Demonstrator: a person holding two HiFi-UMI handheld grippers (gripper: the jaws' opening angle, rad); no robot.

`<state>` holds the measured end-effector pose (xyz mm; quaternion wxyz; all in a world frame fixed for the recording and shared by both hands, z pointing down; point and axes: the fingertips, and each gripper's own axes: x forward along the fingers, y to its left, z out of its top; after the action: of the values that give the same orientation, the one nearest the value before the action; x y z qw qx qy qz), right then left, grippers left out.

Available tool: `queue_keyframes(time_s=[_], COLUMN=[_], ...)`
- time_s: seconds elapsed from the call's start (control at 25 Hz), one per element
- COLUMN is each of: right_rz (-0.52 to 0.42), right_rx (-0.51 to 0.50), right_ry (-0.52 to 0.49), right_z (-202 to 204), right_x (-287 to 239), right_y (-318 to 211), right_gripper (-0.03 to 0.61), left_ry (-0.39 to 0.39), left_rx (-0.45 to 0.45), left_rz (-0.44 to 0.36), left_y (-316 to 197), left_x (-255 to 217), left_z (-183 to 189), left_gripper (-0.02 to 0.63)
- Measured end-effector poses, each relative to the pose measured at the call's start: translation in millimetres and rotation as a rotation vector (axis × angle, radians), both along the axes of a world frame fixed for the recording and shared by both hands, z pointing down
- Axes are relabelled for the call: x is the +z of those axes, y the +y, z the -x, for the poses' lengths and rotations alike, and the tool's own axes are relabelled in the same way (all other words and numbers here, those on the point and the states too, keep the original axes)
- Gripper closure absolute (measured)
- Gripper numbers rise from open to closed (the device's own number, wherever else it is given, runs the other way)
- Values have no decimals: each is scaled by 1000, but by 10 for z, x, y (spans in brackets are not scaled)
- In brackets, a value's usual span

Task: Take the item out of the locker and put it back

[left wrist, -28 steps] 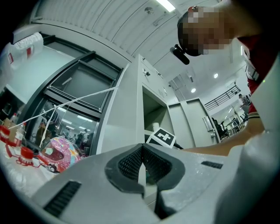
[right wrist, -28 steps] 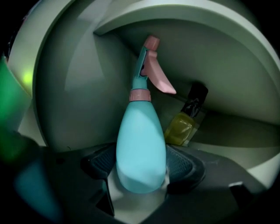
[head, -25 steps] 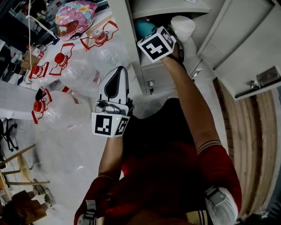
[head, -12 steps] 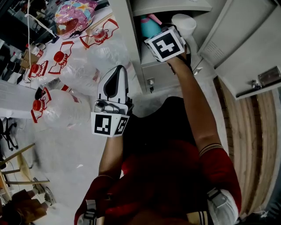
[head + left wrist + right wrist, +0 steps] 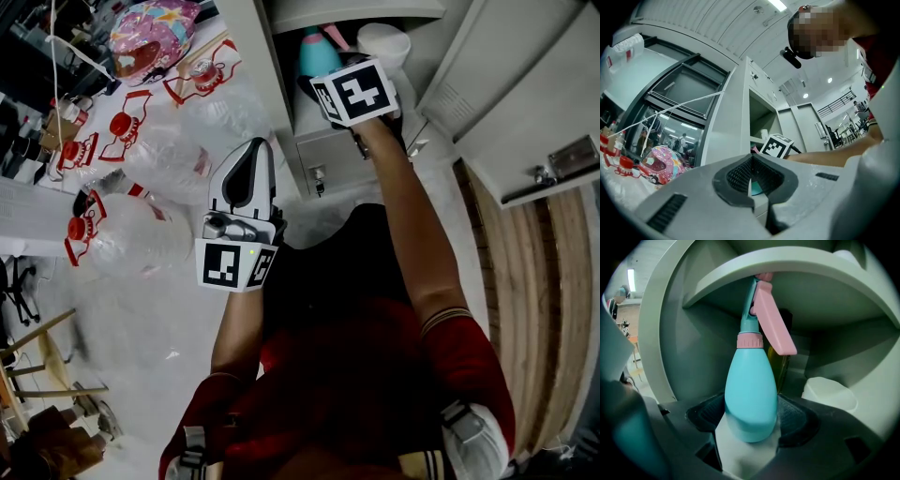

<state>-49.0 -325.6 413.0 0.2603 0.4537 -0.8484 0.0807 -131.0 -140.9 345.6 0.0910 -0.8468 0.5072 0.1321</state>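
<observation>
Right gripper view is showing the right gripper (image 5: 751,420) clamping its jaws on the teal spray bottle (image 5: 750,390) inside the locker (image 5: 661,333), so I judge release is pending, while the left gripper (image 5: 752,180) is idling near the body, jaws together, empty.

spray bottle (image 5: 314,54) more visible, right gripper (image 5: 750,426) shifted

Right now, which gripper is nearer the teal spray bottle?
Right. The right gripper clamps the spray bottle at its base inside the locker; the left gripper, shut and empty, hangs outside the locker, well away.
</observation>
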Motion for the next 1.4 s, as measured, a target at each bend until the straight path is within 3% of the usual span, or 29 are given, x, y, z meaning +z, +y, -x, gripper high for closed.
queue_keyframes(time_s=[0.64, 1.4], right_rz=[-84, -242], right_rx=[-44, -89], right_ry=[78, 8], right_z=[-172, -329], right_x=[-66, -137], right_y=[166, 434], right_gripper=[233, 235], left_ry=[-9, -44], left_rx=[32, 53], left_rz=[17, 42], left_y=[-13, -93], left_x=[22, 145], left_z=[-258, -533], left_gripper=[607, 607])
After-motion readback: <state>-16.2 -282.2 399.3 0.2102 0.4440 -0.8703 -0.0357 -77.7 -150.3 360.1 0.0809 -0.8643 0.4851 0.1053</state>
